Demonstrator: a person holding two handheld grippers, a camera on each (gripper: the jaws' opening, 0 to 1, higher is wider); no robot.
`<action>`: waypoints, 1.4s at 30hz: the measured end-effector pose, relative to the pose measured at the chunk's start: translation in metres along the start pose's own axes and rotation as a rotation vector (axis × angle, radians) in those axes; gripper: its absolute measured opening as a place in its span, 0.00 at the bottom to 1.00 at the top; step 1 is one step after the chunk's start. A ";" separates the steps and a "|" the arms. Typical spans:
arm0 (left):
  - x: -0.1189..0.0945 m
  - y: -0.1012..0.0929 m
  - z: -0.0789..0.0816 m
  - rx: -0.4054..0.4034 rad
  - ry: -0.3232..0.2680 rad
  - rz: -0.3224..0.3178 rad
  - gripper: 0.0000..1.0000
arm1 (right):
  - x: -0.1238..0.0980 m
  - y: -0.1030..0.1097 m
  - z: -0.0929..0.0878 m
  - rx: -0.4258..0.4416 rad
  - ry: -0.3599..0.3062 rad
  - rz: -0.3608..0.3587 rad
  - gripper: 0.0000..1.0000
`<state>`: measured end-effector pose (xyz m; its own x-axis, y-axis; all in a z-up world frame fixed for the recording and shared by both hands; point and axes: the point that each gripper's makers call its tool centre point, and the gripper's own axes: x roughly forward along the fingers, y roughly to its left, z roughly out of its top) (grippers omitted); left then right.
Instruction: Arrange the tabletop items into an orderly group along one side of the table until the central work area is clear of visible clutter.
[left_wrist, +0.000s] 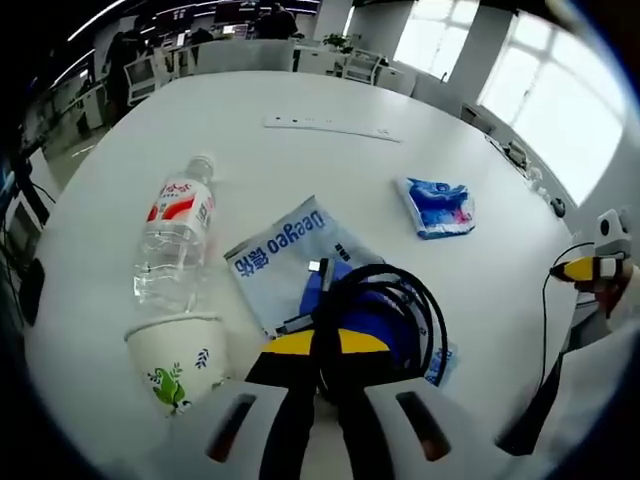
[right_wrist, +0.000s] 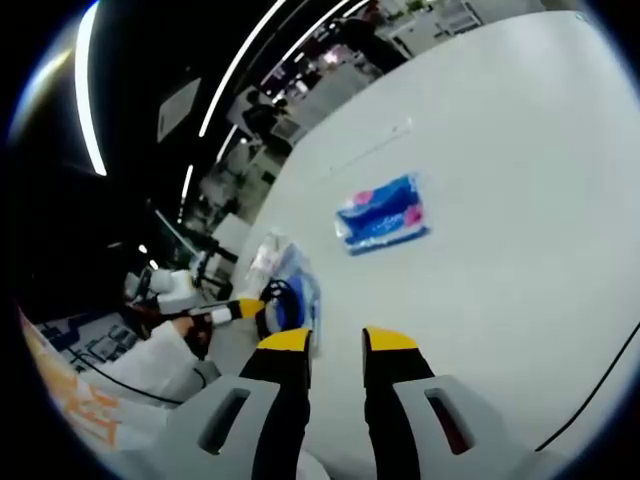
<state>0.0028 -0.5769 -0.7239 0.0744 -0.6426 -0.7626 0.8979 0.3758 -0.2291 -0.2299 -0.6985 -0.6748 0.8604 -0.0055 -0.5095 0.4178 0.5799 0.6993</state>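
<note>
2 claws: both over a white round desk (left_wrist: 300, 160), each with yellow-tipped black jaws.
Left claw (left_wrist: 325, 350): in the left gripper view its jaws stand nearly together, closed on a coil of black cable (left_wrist: 385, 320) that loops up and to the right of the tips.
Right claw (right_wrist: 338, 345): in the right gripper view the jaws stand a narrow gap apart with nothing between them, above bare desk.
Blue pouch (left_wrist: 290, 255): flat, glossy, pale blue with white lettering, lying under the cable coil; its long axis runs diagonally from the claw toward the desk's middle.
Dark blue item (left_wrist: 365, 325): beneath the coil, on the pouch; too covered to tell what it is.
Water bottle (left_wrist: 178, 235): clear plastic, red and white label, lying on its side just left of the pouch; cap end points away from the camera, base toward the cup.
Paper cup (left_wrist: 178, 360): white with a green leaf print, upright, touching or nearly touching the bottle's base.
Tissue pack (left_wrist: 437, 205): soft blue plastic wrap with pink patches, rectangular, well apart to the right of the pouch; also seen in the right gripper view (right_wrist: 382, 215).
White strip (left_wrist: 330, 127): long, thin, flat, lying crosswise near the far edge.
</note>
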 end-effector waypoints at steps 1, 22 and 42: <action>-0.003 -0.002 0.002 0.002 -0.007 -0.005 0.02 | 0.000 0.000 0.000 -0.001 0.000 0.001 0.18; -0.046 -0.108 0.048 0.265 -0.126 -0.252 0.02 | 0.030 0.066 -0.008 -0.202 0.036 0.195 0.44; -0.047 -0.147 0.046 -0.095 -0.171 -0.436 0.03 | 0.032 0.072 -0.004 0.229 -0.008 0.250 0.03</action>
<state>-0.1129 -0.6333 -0.6266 -0.2228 -0.8518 -0.4741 0.8181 0.1011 -0.5661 -0.1739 -0.6534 -0.6427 0.9464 0.1064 -0.3048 0.2477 0.3659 0.8971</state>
